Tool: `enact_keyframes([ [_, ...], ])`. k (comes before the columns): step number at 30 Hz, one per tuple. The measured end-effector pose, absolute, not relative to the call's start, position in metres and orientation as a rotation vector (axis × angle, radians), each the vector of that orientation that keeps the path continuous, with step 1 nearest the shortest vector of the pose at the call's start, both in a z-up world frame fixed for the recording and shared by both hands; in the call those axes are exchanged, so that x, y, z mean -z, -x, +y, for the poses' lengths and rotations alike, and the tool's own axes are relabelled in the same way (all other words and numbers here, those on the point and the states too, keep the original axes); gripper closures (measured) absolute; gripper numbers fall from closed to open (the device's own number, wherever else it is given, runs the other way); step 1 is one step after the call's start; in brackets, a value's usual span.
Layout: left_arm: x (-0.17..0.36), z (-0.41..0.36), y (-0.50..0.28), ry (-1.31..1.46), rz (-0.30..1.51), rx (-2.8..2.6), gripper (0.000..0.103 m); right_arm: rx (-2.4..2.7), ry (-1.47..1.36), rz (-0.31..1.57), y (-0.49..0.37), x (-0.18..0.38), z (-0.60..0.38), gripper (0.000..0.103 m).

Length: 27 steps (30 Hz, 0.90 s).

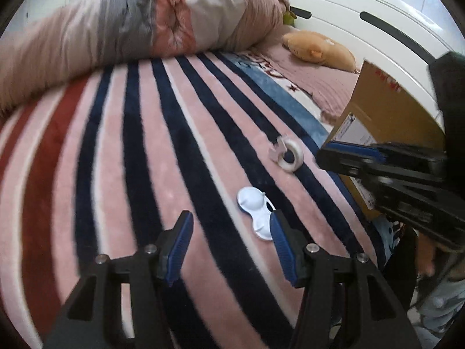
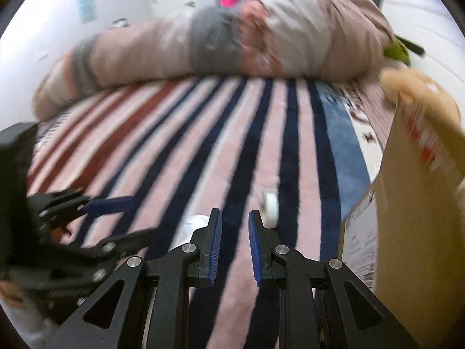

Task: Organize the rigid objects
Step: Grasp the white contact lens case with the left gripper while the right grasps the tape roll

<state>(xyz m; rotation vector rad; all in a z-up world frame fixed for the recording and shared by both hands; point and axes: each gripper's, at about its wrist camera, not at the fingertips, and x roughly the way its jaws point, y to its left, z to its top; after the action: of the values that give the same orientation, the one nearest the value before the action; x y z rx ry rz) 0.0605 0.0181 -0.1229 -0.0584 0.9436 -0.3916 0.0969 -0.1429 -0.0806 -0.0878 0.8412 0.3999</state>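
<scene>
Blue ribbed pads line the left hand-held gripper, and from my seat I see its jaws parted with nothing between them, only striped blanket under the gap. Just beyond its right pad lies a pale blue plastic piece with two rounded lobes, flat on the pink pile, its near end partly hidden behind that pad; whether they touch I cannot tell. Farther up the same pink stripe a white tape roll rests tilted against a small pinkish piece I cannot make out. My right hand-held gripper has its jaws drawn in as far as they go, empty, pointing down at a dark stripe; its view is blurred, but the tape roll shows just ahead to the right. A cardboard box stands at the bed's right side, near the roll. Behind it a tan plush toy lies on the mauve sheet, and a bunched quilt runs along the far edge of the bed.
</scene>
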Motion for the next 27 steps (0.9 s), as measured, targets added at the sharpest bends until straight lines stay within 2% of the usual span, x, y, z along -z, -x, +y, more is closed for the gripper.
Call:
enact_keyframes([
  [8,0.158,-0.005,-0.082,0.112,0.955,0.435,0.052,-0.296,0.055,0.850,-0.133,0.126,-0.161,0.089],
  [10,0.160,-0.008,-0.085,0.118,0.942,0.425,0.053,-0.313,0.058,0.831,-0.136,0.128,-0.161,0.082],
  [13,0.163,-0.011,-0.089,0.108,0.937,0.396,0.062,-0.302,0.089,0.814,-0.143,0.130,-0.159,0.081],
  [14,0.162,-0.011,-0.090,0.105,0.938,0.395,0.062,-0.298,0.105,0.816,-0.145,0.132,-0.158,0.080],
  [16,0.161,-0.010,-0.090,0.106,0.938,0.388,0.062,-0.303,0.112,0.828,-0.150,0.135,-0.156,0.061],
  [18,0.160,-0.009,-0.088,0.106,0.937,0.382,0.062,-0.302,0.109,0.832,-0.153,0.137,-0.155,0.053],
  [23,0.163,-0.009,-0.084,0.102,0.923,0.373,0.060,-0.267,0.165,0.825,-0.161,0.147,-0.147,0.052],
  [25,0.163,-0.008,-0.083,0.108,0.922,0.372,0.068,-0.269,0.169,0.830,-0.164,0.149,-0.147,0.056],
  [26,0.162,-0.007,-0.083,0.115,0.924,0.379,0.078,-0.270,0.157,0.831,-0.164,0.150,-0.149,0.063],
  [27,0.162,-0.006,-0.082,0.118,0.925,0.380,0.078,-0.268,0.152,0.830,-0.164,0.150,-0.150,0.066],
])
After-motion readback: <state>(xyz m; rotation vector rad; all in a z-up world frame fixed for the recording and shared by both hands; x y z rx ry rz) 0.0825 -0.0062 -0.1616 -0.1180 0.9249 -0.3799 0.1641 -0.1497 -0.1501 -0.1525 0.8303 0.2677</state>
